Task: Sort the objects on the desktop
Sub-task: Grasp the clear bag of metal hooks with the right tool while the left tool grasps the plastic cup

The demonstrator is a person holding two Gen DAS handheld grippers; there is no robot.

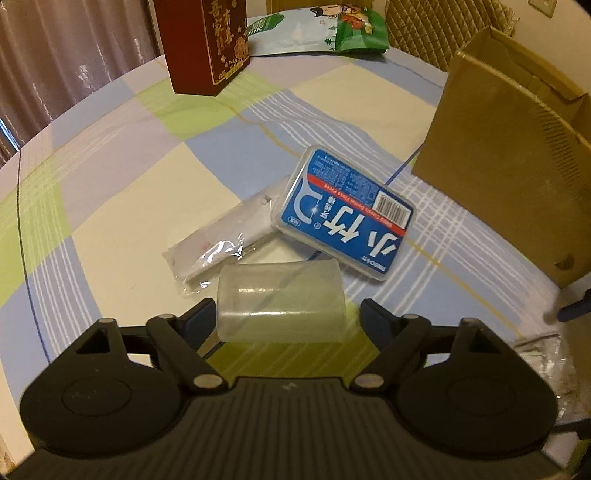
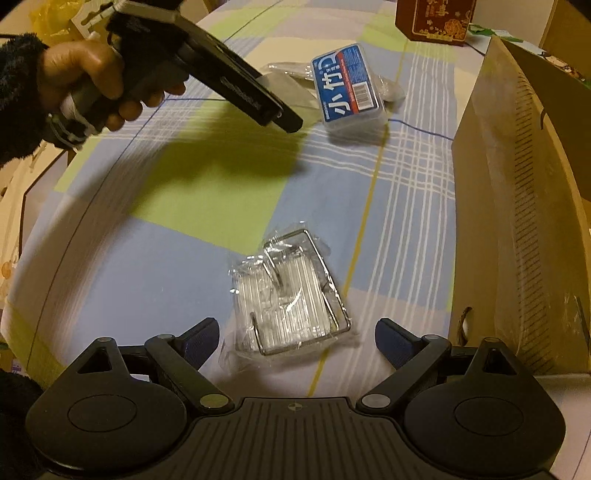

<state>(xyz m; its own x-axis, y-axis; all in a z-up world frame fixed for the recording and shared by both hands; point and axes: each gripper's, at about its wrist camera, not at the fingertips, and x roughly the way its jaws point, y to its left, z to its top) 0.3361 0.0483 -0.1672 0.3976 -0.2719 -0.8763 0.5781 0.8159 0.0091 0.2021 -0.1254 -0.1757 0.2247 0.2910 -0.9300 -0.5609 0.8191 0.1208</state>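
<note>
L gripper (image 1: 288, 314) hangs over near-centre of worktop (image 1: 110, 192), fingers spread w/ a translucent plastic cylinder (image 1: 281, 301) between them. Left finger pad looks touching the cylinder's end, right one shows a small gap, so can't tell if it's actually clamped or just bracketed. Cylinder looks light, thin-walled, smooth: prob slippery and will flex if squeezed hard. Best hold is on the two ends, as lined up now, gentle pressure.

R gripper (image 2: 293, 332) fingers wide apart, nothing held, hovering above a wire rack in clear wrap (image 2: 291, 295) on near part of worktop. Rack looks stiff metal, light; the film is crinkly and slick, so grab the wire frame edges through the wrap, not loose film.

Just beyond the cylinder: flat clear packet (image 1: 221, 232) w/ white contents, soft and floppy, and blue-label floss pick box (image 1: 343, 206) w/ one end resting on the packet. Box is rigid, smooth, easy on its long sides.

Cardboard box (image 1: 509, 166) stands open at right edge, likely the drop spot (a guess). Its near wall is tall, so anything going in needs lifting over it. Far side: dark red carton (image 1: 207, 44), green snack bag (image 1: 354, 29), well apart from the work. Person's left hand (image 2: 92, 77) on L handle seen from R cam.
</note>
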